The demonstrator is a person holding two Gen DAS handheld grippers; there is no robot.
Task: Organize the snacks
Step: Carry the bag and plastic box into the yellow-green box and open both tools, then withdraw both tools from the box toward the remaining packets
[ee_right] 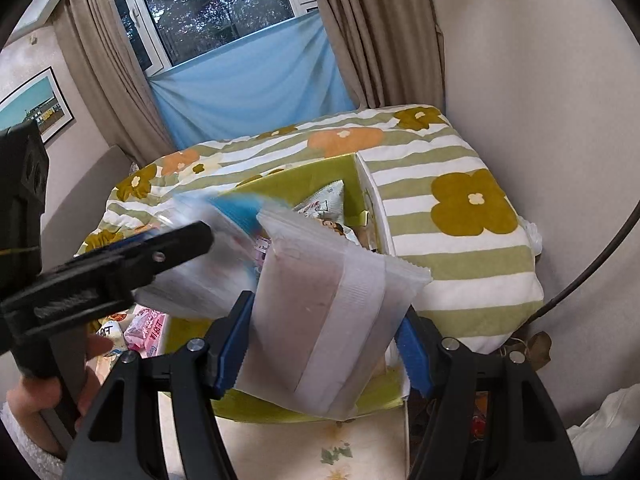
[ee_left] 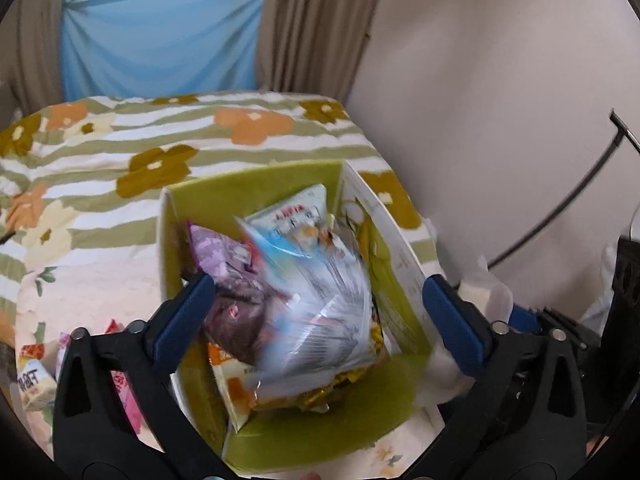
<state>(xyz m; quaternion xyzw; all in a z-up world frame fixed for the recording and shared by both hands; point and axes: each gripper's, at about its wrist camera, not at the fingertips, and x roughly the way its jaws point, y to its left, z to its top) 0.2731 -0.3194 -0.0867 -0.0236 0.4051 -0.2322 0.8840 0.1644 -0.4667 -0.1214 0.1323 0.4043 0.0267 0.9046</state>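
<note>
Snack packet, translucent white plastic (ee_right: 332, 320), sits clamped in your right gripper (ee_right: 320, 348); your left gripper (ee_left: 316, 312) gapes wide over the green cardboard box (ee_left: 256, 184), gripping nothing.

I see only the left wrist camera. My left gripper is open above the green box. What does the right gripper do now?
Observer: The right gripper is shut on a translucent snack packet.
Operator: Where is it, relative to the box?
Observer: Close to the green box, at its near side.
Operator: Is the packet upright?
Observer: No, it is tilted between the pads.
</note>
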